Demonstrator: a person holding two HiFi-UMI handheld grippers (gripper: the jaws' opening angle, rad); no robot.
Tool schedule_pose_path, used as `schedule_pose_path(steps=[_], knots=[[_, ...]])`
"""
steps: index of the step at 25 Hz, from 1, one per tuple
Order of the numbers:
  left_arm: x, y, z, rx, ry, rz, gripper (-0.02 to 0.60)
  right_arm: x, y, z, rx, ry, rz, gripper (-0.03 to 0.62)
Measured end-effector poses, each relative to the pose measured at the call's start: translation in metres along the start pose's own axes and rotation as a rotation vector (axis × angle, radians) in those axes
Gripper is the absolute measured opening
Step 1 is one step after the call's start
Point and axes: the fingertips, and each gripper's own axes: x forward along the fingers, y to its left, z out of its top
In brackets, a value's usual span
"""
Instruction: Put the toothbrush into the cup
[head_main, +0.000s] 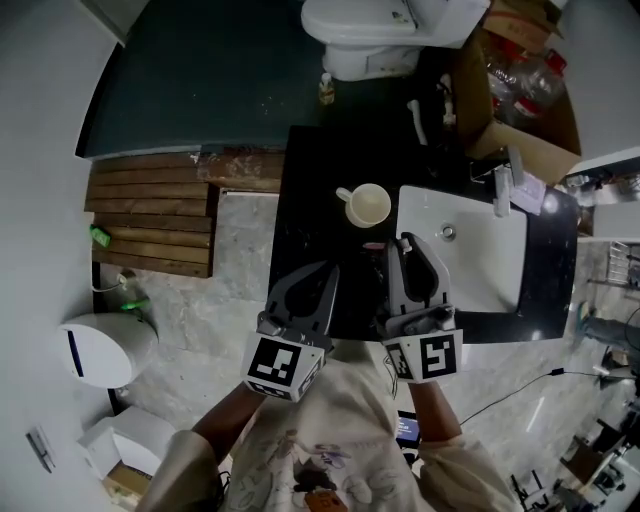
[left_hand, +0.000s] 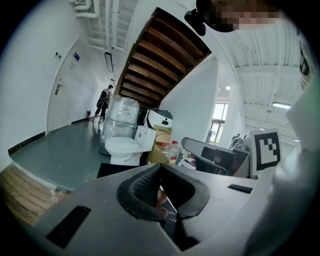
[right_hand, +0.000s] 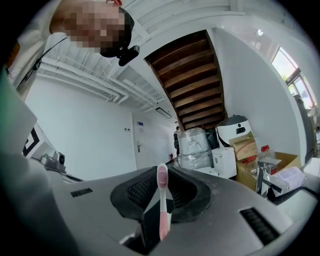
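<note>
A cream cup (head_main: 368, 206) with its handle to the left stands empty on the black counter (head_main: 300, 200), just left of the white sink (head_main: 470, 260). My right gripper (head_main: 405, 243) reaches in from the near edge, its tips a short way on the near side of the cup. In the right gripper view this gripper (right_hand: 167, 175) is shut on a pink toothbrush (right_hand: 163, 210), which stands upright between the pads with its head on top. My left gripper (head_main: 328, 270) hovers beside it over the counter's front, shut with nothing held (left_hand: 159, 167).
A chrome tap (head_main: 500, 190) rises behind the sink. A white toilet (head_main: 360, 25) and a cardboard box (head_main: 520, 90) of bottles lie beyond the counter. Wooden steps (head_main: 150, 215) and a white bin (head_main: 105, 350) are on the floor to the left.
</note>
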Motion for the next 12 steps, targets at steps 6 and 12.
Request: schedule_pose_path(steps=[6,12], knots=[[0.017,0.013,0.001,-0.002,0.021,-0.02,0.012,0.023,-0.01,0.002,-0.004,-0.019,-0.022,0.061],[0.028,0.022,0.006,-0.01,0.024,-0.038,0.014,0.039,-0.015,0.007,-0.009,-0.032,-0.051,0.061]])
